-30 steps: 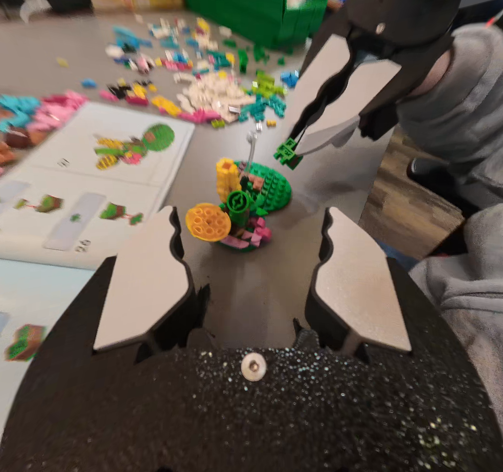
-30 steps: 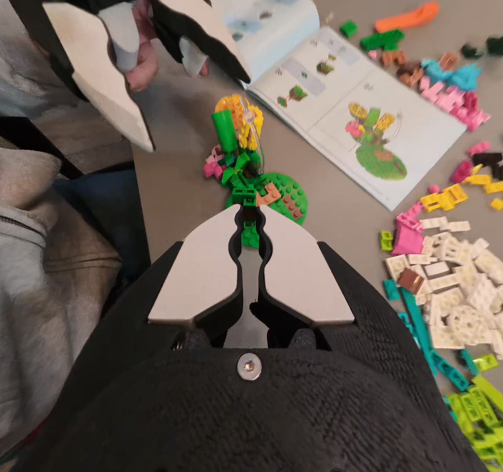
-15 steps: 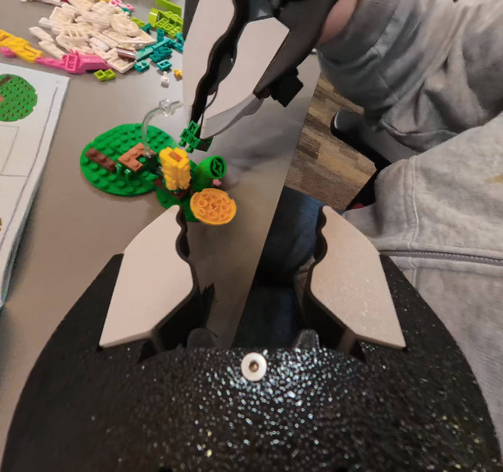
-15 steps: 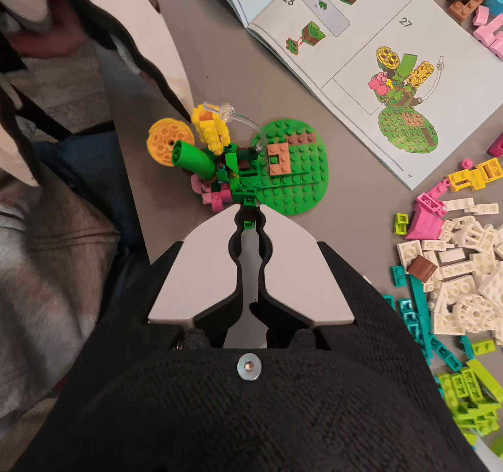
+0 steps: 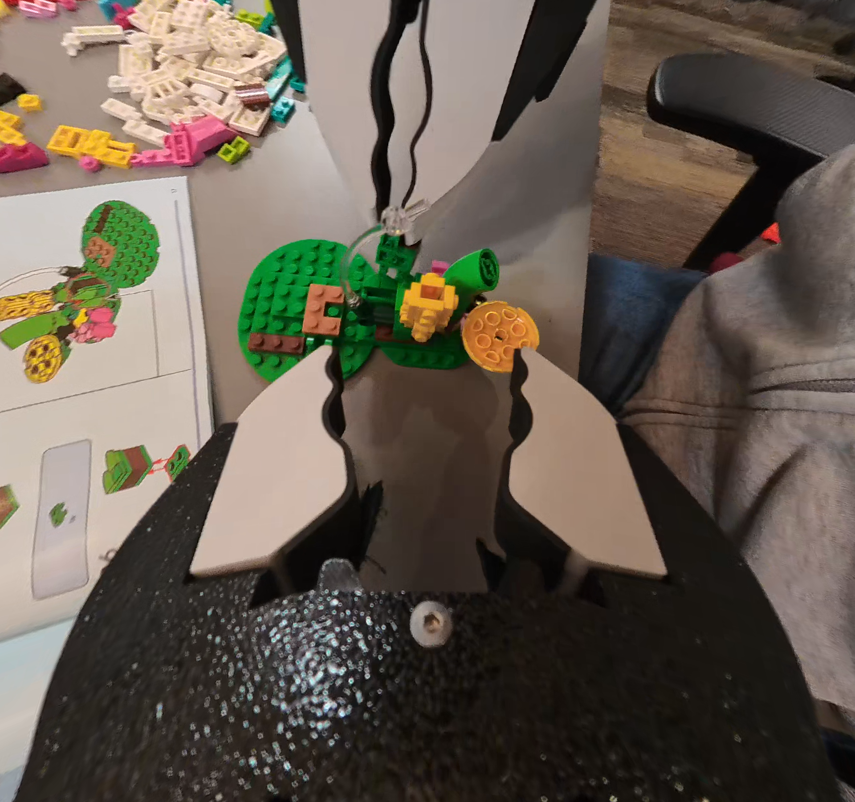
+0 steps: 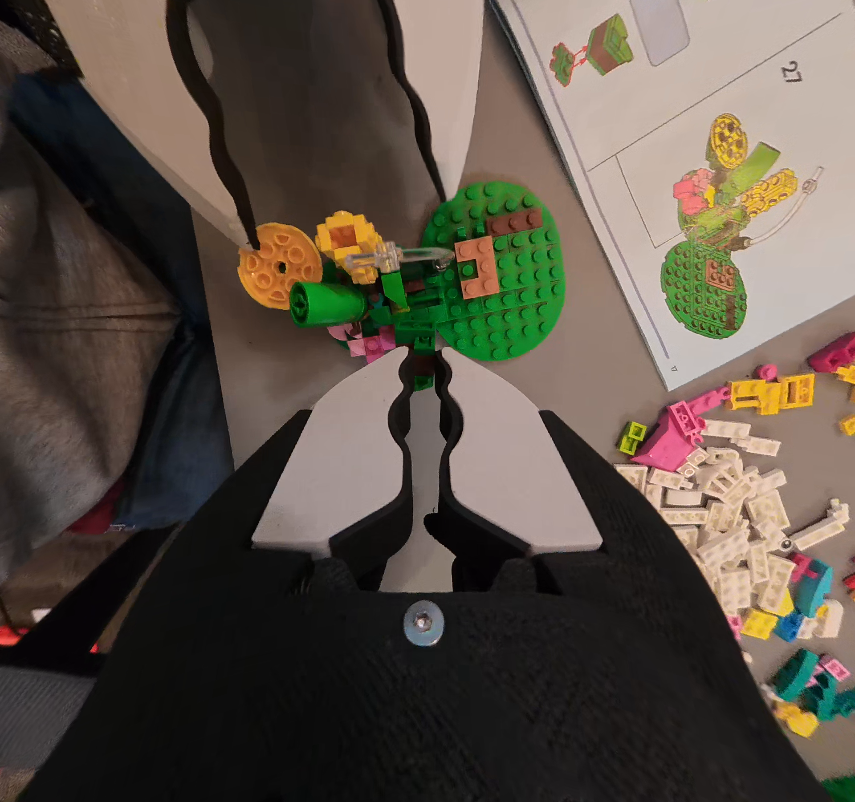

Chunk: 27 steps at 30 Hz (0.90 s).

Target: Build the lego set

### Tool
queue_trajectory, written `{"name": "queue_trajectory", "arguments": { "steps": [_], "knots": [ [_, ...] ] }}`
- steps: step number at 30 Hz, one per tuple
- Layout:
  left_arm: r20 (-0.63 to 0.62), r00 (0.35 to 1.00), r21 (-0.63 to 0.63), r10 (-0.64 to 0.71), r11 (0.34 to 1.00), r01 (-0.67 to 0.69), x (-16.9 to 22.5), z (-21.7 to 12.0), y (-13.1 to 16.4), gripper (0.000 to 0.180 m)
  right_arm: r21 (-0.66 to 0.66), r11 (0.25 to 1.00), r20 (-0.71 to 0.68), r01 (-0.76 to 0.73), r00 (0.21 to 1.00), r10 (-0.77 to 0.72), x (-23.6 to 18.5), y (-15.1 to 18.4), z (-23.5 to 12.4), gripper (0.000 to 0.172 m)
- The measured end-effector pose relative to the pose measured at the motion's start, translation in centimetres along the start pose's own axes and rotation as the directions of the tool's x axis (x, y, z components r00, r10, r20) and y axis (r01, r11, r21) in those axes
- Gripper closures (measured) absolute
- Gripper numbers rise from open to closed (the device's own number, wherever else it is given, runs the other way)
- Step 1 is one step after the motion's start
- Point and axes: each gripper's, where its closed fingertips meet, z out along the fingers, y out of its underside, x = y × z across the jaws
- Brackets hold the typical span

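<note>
The brick plant model sits near the table's edge. The right gripper pinches a small green piece against the model. The left gripper is spread wide, one fingertip touching the orange disc. The booklet lies beside the model.

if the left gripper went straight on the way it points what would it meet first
Probably the brick model: the open left gripper points at its green base, and its right fingertip sits at the orange disc. Whether they touch is unclear.
</note>
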Motion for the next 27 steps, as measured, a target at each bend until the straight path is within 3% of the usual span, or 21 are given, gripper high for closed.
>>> {"name": "queue_trajectory", "arguments": {
  "steps": [1, 10, 18, 27],
  "knots": [
    [-0.017, 1.0, -0.005, 0.003, 1.0, -0.003, 0.1, 0.1, 0.0, 0.111, -0.012, 1.0, -0.003, 0.006, 1.0, -0.006, 0.1, 0.0, 0.1, 0.166],
    [-0.179, 0.981, -0.056, 0.069, 0.995, -0.081, 1.5, -1.6, 1.3, 0.098, -0.056, 0.997, 0.025, 0.052, 0.998, -0.051, 0.2, -1.0, 0.1, 0.166],
    [-0.151, 0.981, -0.041, 0.124, 0.99, -0.132, -0.2, -0.2, 1.1, 0.112, -0.096, 0.995, 0.057, 0.039, 0.998, -0.034, -0.1, -0.6, 0.8, 0.166],
    [-0.173, 0.98, -0.046, 0.097, 0.993, -0.107, -0.6, 1.2, 0.8, 0.129, -0.148, 0.988, 0.069, 0.052, 0.997, -0.042, 0.0, -0.4, 0.8, 0.166]
  ]
}}
